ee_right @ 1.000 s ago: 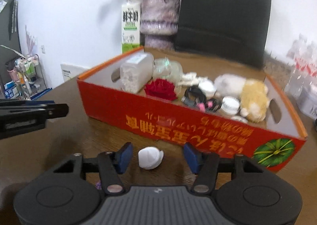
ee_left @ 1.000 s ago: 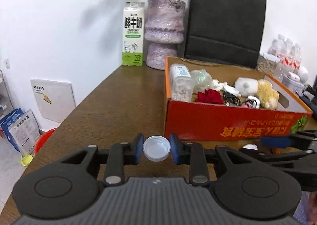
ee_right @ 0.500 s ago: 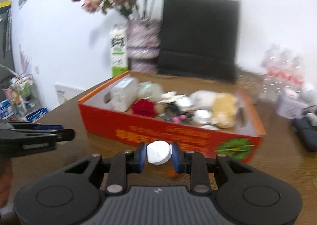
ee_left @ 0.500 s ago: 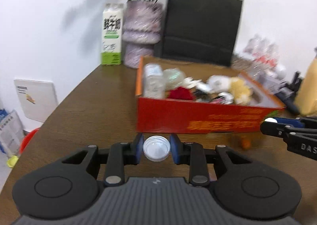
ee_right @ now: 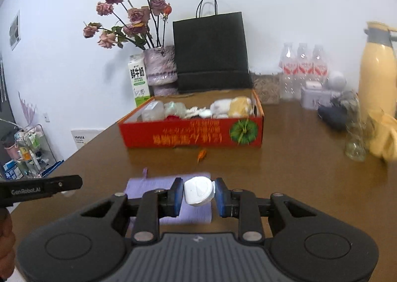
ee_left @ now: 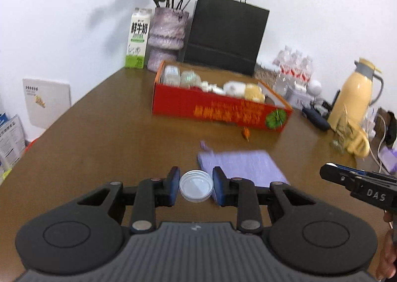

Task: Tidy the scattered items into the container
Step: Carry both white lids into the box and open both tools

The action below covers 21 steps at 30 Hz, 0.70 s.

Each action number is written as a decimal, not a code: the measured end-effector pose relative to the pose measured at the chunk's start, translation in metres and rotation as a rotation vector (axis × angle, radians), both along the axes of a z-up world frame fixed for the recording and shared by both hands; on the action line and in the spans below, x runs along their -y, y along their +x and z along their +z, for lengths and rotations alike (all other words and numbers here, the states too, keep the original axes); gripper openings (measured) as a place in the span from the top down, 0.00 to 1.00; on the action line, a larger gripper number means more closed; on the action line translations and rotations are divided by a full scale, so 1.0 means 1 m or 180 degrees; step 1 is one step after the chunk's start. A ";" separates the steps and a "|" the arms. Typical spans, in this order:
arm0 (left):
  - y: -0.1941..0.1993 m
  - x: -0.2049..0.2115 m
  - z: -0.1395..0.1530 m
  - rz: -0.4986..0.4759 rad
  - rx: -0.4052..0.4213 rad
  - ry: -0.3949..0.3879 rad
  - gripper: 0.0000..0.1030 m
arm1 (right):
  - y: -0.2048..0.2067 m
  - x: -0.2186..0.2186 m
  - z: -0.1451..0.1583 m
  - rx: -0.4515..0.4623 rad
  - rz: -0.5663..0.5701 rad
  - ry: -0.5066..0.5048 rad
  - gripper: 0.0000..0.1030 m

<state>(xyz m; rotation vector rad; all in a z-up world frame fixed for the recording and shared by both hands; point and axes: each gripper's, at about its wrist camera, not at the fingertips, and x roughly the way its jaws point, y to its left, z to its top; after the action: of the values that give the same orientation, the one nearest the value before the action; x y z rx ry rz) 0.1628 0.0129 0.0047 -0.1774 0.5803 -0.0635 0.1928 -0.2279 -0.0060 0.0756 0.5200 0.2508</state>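
Change since a second ago: both my grippers have pulled back from the box, which now looks smaller and farther; my right jaws closed onto the white piece that lay between them.
Table: brown wooden table (ee_left: pixel 104 133), stretching to a white wall.
Box: red cardboard box (ee_right: pixel 191 133) with an orange rim, well apart from both grippers, already holding a clear jar, a red flower and plush toys.
Cloth: lilac cloth (ee_left: pixel 243 165) lying flat between the box and my grippers.
Left gripper: left gripper (ee_left: pixel 196 185), fingers narrow, pads pressing both sides of a round white bottle cap (ee_left: pixel 196 185), hollow side up, lifted above the table.
Right gripper: right gripper (ee_right: pixel 198 191), fingers narrow, clamping a small white plastic piece (ee_right: pixel 198 190) above the cloth.
Loose scrap: small orange object (ee_right: pixel 202 154) on the table just before the box; too blurred to identify.
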 end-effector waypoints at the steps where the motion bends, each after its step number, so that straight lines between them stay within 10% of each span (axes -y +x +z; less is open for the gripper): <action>1: -0.007 0.002 -0.001 0.0015 -0.0021 0.0020 0.71 | -0.009 0.000 -0.005 -0.0003 -0.0023 -0.0029 0.75; 21: -0.041 0.030 -0.013 -0.0255 -0.0065 0.0232 0.71 | -0.065 0.016 -0.029 -0.0173 -0.0126 0.0037 0.75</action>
<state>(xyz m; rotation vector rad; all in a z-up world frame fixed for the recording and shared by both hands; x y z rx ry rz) 0.1214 -0.0168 -0.0086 -0.0839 0.6093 -0.1180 0.1281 -0.2435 -0.0351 0.1041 0.5706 0.2136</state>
